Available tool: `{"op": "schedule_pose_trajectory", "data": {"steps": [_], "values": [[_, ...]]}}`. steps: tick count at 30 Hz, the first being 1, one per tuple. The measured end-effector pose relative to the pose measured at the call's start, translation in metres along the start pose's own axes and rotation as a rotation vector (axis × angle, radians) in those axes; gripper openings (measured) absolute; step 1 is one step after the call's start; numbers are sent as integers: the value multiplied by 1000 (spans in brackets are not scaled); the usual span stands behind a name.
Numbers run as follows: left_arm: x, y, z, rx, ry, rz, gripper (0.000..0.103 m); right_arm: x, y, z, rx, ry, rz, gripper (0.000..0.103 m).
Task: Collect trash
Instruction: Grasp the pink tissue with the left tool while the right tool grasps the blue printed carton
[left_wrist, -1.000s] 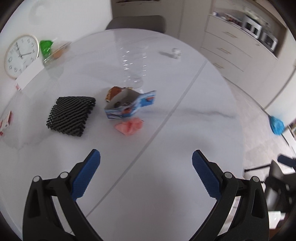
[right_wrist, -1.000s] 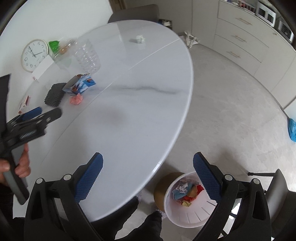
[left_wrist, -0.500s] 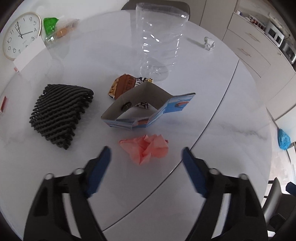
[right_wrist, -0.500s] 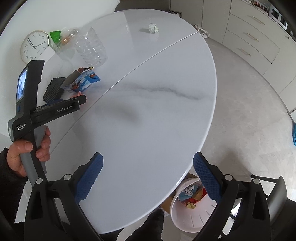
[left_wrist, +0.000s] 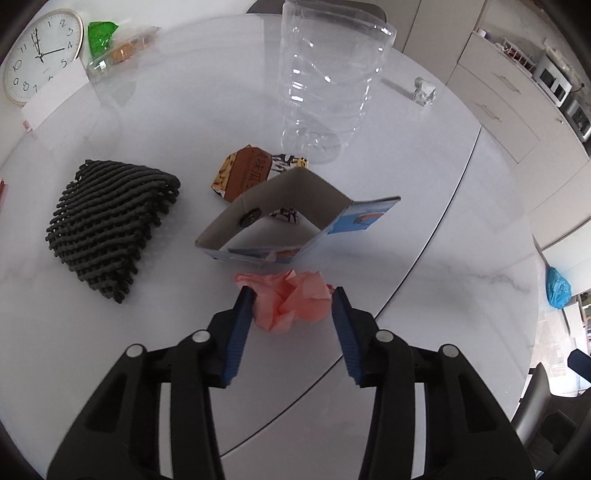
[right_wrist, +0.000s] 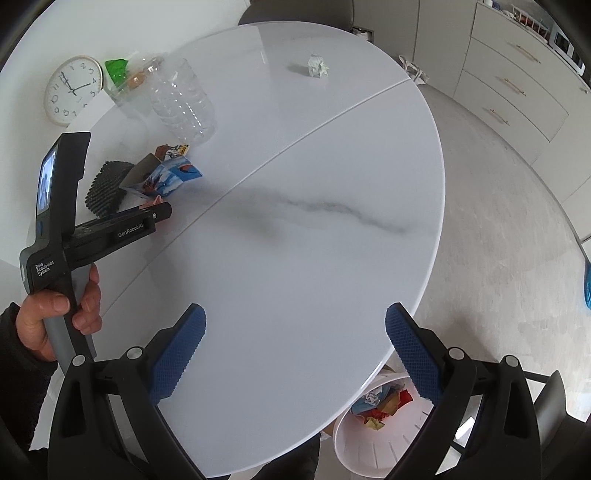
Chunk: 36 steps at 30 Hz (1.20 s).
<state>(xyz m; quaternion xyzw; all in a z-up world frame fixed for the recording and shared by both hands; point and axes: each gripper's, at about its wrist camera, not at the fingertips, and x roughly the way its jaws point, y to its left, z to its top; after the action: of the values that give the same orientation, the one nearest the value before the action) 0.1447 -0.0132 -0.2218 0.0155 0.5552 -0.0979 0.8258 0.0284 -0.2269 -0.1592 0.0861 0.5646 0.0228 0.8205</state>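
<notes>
A crumpled pink paper (left_wrist: 291, 302) lies on the white marble table (left_wrist: 424, 258). My left gripper (left_wrist: 291, 291) points down over it, one blue pad on each side of the wad. Its jaws are closing and the paper does not look squeezed. In the right wrist view a hand holds the left gripper (right_wrist: 162, 212) low over the table, with a corner of the pink paper (right_wrist: 155, 201) showing. My right gripper (right_wrist: 295, 310) hangs open and empty over the table's near edge. Below it stands a white bin (right_wrist: 343, 443) with trash inside.
Just beyond the pink paper stands an opened blue carton (left_wrist: 295, 206), with a brown snack wrapper (left_wrist: 247, 173) behind it. A black foam net (left_wrist: 110, 229) lies to the left. A clear plastic bottle (left_wrist: 325, 85), a small crumpled ball (left_wrist: 424, 91) and a clock (left_wrist: 40, 59) stand farther back.
The left gripper came forward and down to the pink paper, and its jaws narrowed from wide open to the paper's sides. The right gripper shifted slightly and stayed open.
</notes>
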Motion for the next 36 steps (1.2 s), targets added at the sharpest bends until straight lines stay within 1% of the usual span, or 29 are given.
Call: {"op": "schedule_pose_trajectory", "data": {"steps": [5, 7, 11, 12, 15, 19, 21, 22, 25, 26, 28, 29, 30, 33, 36], "values": [[-4, 7, -3, 0, -3, -10, 40, 2, 13, 13, -57, -20, 16, 97], [-9, 13, -6, -4, -6, -13, 40, 4, 22, 23, -97, -36, 23, 97], [-25, 26, -16, 1, -18, -17, 40, 20, 47, 56, -197, -74, 78, 96], [-29, 29, -19, 3, -18, -16, 40, 26, 53, 62, -224, -75, 84, 91], [-44, 43, -28, -5, -15, -13, 40, 54, 80, 84, -333, -63, 87, 83], [-60, 62, -41, -35, -10, -16, 40, 80, 108, 98, -450, -59, 68, 77], [-66, 74, -45, -55, -8, -21, 40, 92, 121, 102, -507, -51, 69, 72], [-69, 78, -47, -62, -7, -23, 40, 98, 128, 105, -537, -48, 72, 71], [-74, 87, -50, -66, -3, -21, 40, 107, 136, 108, -576, -35, 101, 67], [-74, 89, -51, -66, -3, -21, 40, 110, 139, 110, -589, -26, 115, 63], [-76, 92, -50, -67, -1, -21, 40, 113, 143, 112, -605, -5, 140, 50], [-77, 94, -50, -69, -3, -22, 40, 115, 145, 113, -606, 5, 148, 42], [-77, 95, -50, -69, -4, -22, 40, 115, 145, 113, -604, 11, 157, 32], [-78, 95, -52, -71, -9, -25, 40, 113, 145, 111, -584, 19, 193, 18], [-80, 93, -53, -62, -13, -24, 40, 105, 142, 106, -545, 21, 239, 9]]}}
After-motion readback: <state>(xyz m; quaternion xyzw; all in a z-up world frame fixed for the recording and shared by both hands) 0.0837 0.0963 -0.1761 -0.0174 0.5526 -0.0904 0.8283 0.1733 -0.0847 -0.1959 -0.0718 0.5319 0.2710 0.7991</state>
